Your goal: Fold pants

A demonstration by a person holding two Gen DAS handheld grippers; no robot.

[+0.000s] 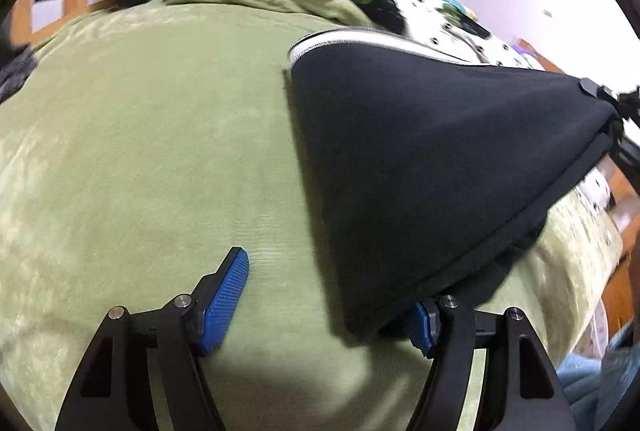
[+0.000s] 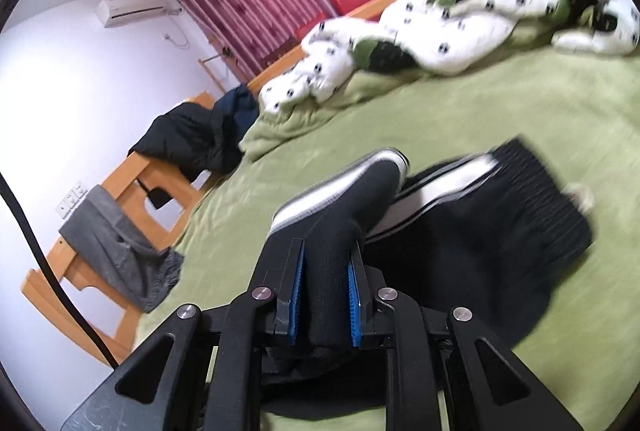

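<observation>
Black pants (image 1: 440,159) with a white side stripe are lifted off the green blanket into a tent shape. Their lower edge drapes over the right finger (image 1: 422,327) of my left gripper (image 1: 320,291), which stands open, with nothing pressed between its blue pads. In the right wrist view my right gripper (image 2: 326,247) is shut on a bunched fold of the pants (image 2: 480,231). The striped leg end pokes out past its fingertips, and the ribbed waistband lies on the bed to the right. In the left wrist view the right gripper (image 1: 612,111) holds the raised corner at the far right.
A green blanket (image 1: 140,151) covers the bed. A white spotted duvet (image 2: 460,31) is heaped along the far side. Dark clothes (image 2: 192,139) and a grey garment (image 2: 116,259) hang on the wooden bed frame (image 2: 132,315). A black cable (image 2: 40,255) runs at the left.
</observation>
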